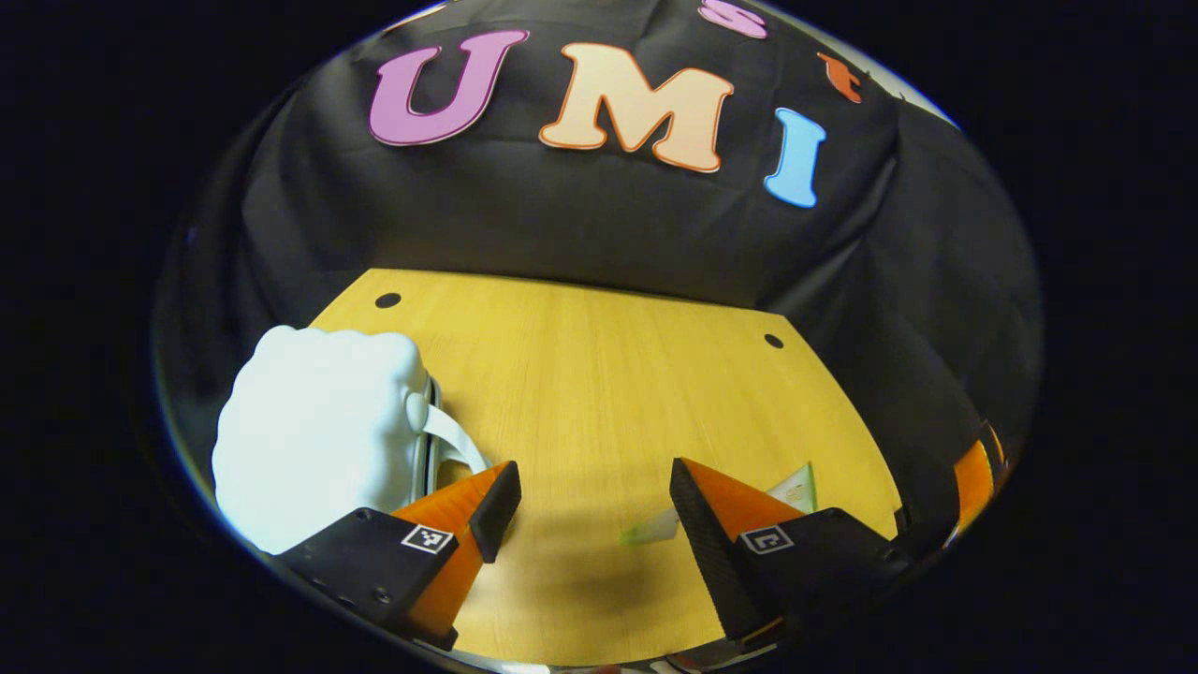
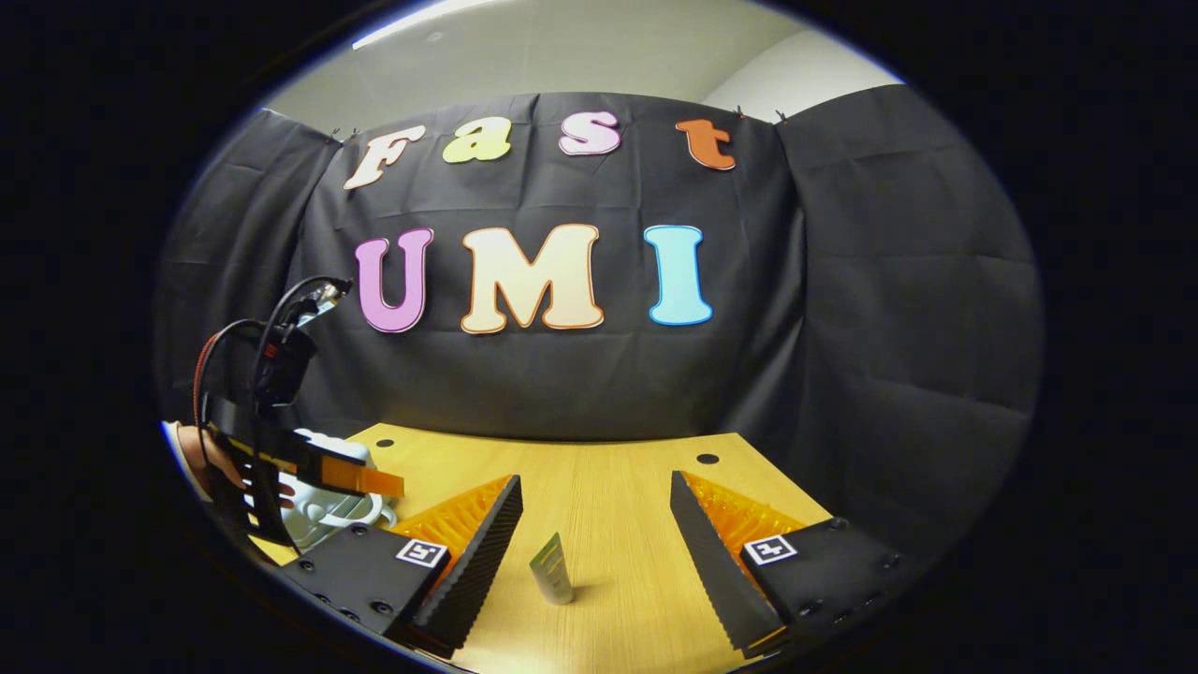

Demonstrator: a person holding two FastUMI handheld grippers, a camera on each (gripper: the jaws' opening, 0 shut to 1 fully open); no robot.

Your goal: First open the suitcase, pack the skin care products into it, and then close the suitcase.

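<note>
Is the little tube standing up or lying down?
Standing up. In the right gripper view the tube stands on its end on the table.

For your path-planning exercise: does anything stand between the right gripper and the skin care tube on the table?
Nothing visible does. The skin care tube stands upright on bare table ahead of the open right gripper, roughly between its fingers.

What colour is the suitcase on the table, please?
White; the suitcase shows best in the left gripper view.
</note>
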